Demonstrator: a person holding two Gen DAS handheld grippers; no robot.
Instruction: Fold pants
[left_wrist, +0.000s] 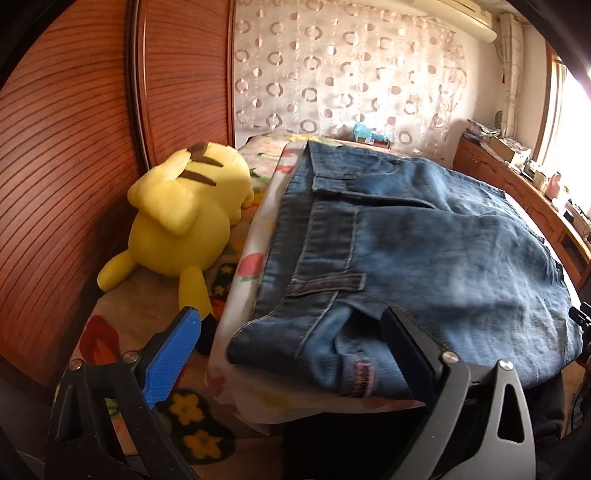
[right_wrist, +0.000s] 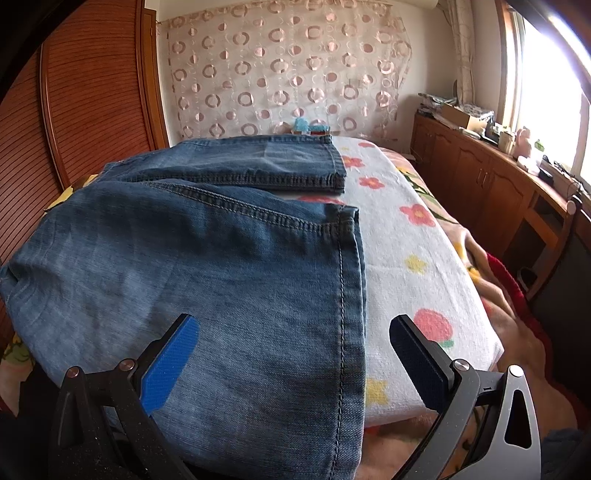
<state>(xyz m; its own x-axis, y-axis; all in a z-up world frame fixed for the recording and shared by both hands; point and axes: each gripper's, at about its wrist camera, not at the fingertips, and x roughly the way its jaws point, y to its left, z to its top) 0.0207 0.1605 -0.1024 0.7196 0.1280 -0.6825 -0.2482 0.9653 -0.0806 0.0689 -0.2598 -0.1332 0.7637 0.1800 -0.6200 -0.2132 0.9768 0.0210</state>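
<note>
Blue denim pants (left_wrist: 424, 240) lie spread on a white flowered towel (left_wrist: 255, 236) on the bed. In the left wrist view the waistband and belt loops face me. My left gripper (left_wrist: 291, 328) is open at the near waist corner; its dark right finger (left_wrist: 402, 343) is over the denim and its blue-padded left finger (left_wrist: 173, 358) stands off the towel's edge. In the right wrist view both pant legs (right_wrist: 184, 258) lie flat, hems to the right. My right gripper (right_wrist: 295, 328) hovers open over the near leg's hem, and its right finger (right_wrist: 417, 354) is above the towel (right_wrist: 399, 251).
A yellow plush toy (left_wrist: 184, 214) lies left of the towel on a flowered blanket (left_wrist: 192, 410). A wooden wardrobe (left_wrist: 74, 147) stands behind it. A low wooden cabinet (right_wrist: 480, 184) with clutter runs under the window on the right. Red fabric (right_wrist: 509, 280) borders the bed's right edge.
</note>
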